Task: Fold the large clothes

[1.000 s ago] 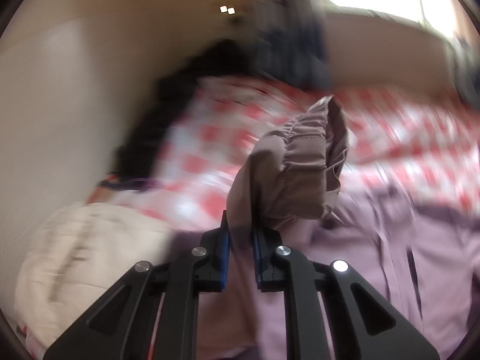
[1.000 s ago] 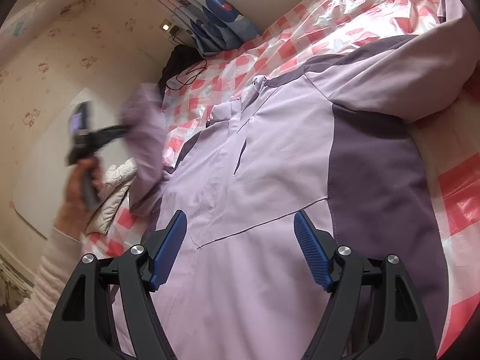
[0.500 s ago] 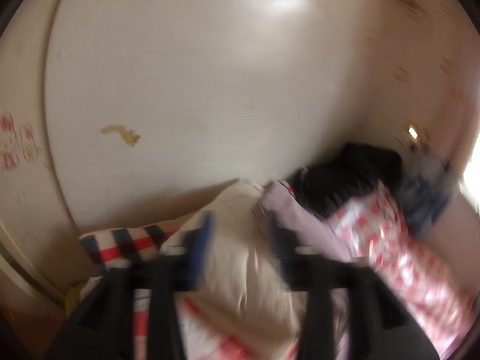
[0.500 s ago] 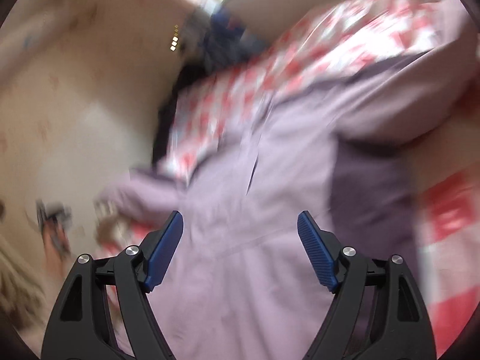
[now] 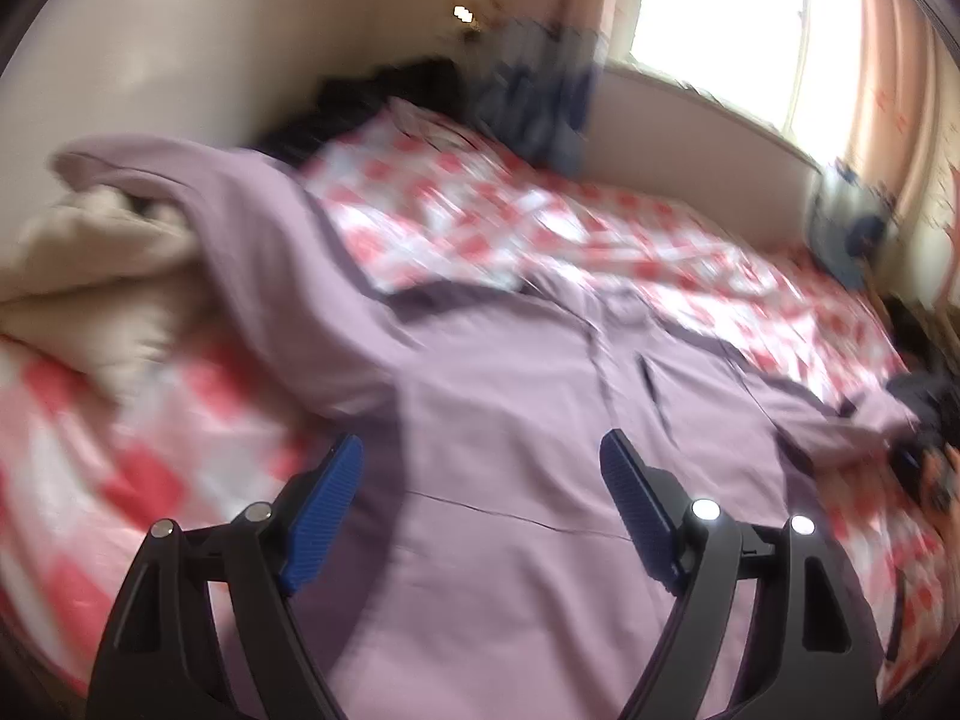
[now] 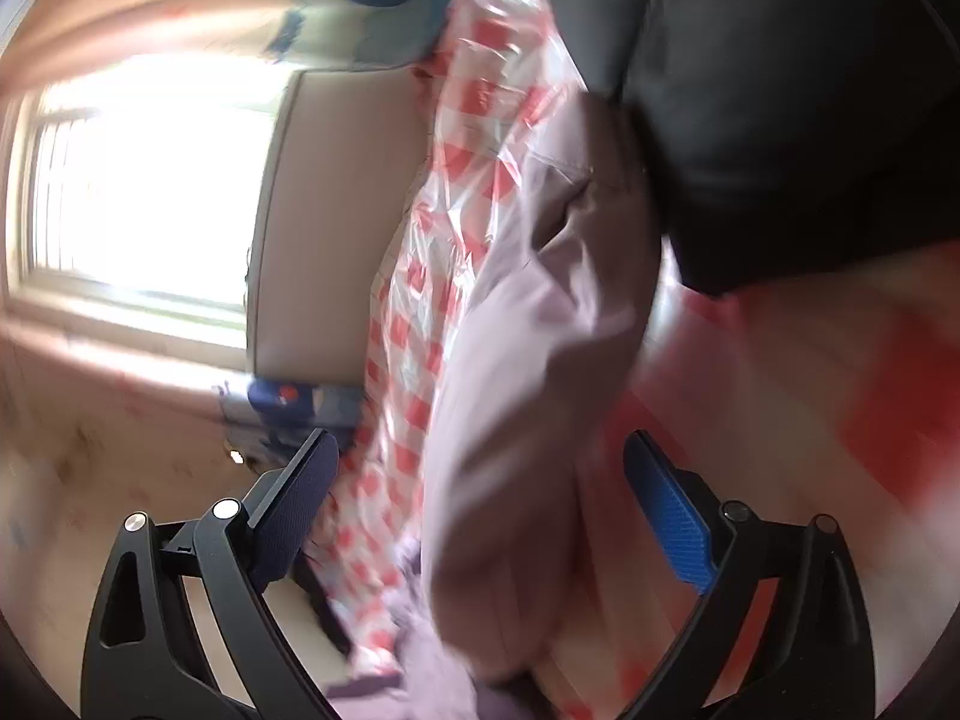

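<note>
A large lilac jacket with dark purple panels lies front-up on the red-and-white checked bed cover. One sleeve stretches out to the upper left, over a cream duvet. My left gripper hovers over the jacket's lower front, its jaws opening and nothing between them. The right wrist view is rolled and blurred. There my right gripper is opening wide, and the jacket's other sleeve runs between its fingers without either pad pressing on it.
A black garment lies close beside the right sleeve. Dark clothes and a blue patterned pillow sit at the bed's far end by a pale headboard. A person's hand shows at the right edge.
My left gripper let go of the sleeve cuff, swung away and came back over the jacket's body. The right gripper swept sideways, rolled and widened, from the jacket's front to its other sleeve.
</note>
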Available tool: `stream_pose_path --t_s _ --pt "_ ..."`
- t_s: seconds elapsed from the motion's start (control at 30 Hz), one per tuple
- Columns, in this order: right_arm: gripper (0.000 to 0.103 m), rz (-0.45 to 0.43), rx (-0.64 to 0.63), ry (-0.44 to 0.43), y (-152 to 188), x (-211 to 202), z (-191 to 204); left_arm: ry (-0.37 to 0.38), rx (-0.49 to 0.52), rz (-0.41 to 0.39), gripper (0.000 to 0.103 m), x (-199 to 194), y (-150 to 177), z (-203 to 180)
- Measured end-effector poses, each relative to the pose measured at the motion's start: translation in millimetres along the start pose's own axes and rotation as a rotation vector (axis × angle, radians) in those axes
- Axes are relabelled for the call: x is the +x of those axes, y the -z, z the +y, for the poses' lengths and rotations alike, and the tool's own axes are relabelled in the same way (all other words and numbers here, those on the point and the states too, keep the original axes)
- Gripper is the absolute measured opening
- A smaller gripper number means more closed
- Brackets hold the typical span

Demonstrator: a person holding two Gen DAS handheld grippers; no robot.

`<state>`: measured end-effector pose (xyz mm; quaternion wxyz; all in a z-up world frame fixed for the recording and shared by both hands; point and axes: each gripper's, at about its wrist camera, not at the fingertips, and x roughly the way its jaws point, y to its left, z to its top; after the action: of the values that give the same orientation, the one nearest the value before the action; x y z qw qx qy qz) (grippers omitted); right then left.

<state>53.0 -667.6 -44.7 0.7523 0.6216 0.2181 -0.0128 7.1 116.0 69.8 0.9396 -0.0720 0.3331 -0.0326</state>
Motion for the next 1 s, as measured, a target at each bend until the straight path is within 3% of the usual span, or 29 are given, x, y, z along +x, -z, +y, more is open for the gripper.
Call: stream_pose_path --t_s 0.07,0.1,0.13,0.2,0.23,0.27,0.3,0.37,0.4,0.43,0.47,0.57,0.73,0.87,1.0 --pt "0.063 0.024 -0.029 -0.018 -7.8 26.2 -0.9 -0.005 0.004 0.008 0.078 7.7 3.6 -19.7" --pt "0.027 0.043 -0.074 -0.01 -11.5 34.3 6.0 0.002 0.007 0.014 0.078 11.3 4.5 -24.9" --pt "0.014 0.042 -0.134 -0.008 -14.0 37.8 19.6 -0.003 0.008 0.014 0.078 14.1 2.8 -29.7" --pt "0.012 -0.009 -0.338 -0.023 -16.2 25.3 68.1 -0.022 0.017 0.006 0.078 20.0 2.8 -40.4" --pt "0.011 -0.047 -0.475 -0.076 -9.9 9.6 98.3 -0.021 0.022 0.006 0.078 19.0 8.2 -46.2" --pt "0.011 -0.07 -0.577 -0.147 -2.4 -6.4 119.2 -0.018 0.023 0.006 0.078 21.3 10.2 -51.3" --pt "0.011 -0.104 -0.661 -0.158 5.7 -21.5 132.9 -0.013 0.019 0.008 0.078 26.2 10.7 -54.1" --pt "0.012 -0.157 -0.719 -0.114 8.9 -40.6 131.0 0.004 0.007 0.028 0.078 37.9 11.2 -55.7" --pt "0.019 -0.171 -0.707 -0.059 5.7 -43.4 119.4 0.022 -0.003 0.049 0.078 44.9 14.3 -58.5" --pt "0.037 -0.172 -0.663 0.022 -1.5 -43.2 98.9 0.036 -0.009 0.064 0.078 48.6 15.4 -58.5" --pt "0.044 -0.147 -0.583 0.09 -10.4 -40.8 72.4 0.053 -0.011 0.082 0.078 52.9 18.3 -61.4" --pt "0.047 -0.104 -0.389 0.168 -22.9 -47.4 8.6 0.079 0.019 0.107 0.078 61.5 23.7 -72.6" --pt "0.073 -0.104 -0.323 0.109 -16.6 -71.0 -20.8 0.115 0.053 0.106 0.082 63.3 23.8 -79.1" --pt "0.074 -0.098 -0.193 0.006 -17.1 -64.7 -38.2 0.126 0.064 0.098 0.084 65.2 23.4 -80.2" --pt "0.074 -0.115 -0.009 -0.081 -19.8 -55.6 -67.9 0.082 0.093 0.086 0.084 65.2 26.6 -82.9"
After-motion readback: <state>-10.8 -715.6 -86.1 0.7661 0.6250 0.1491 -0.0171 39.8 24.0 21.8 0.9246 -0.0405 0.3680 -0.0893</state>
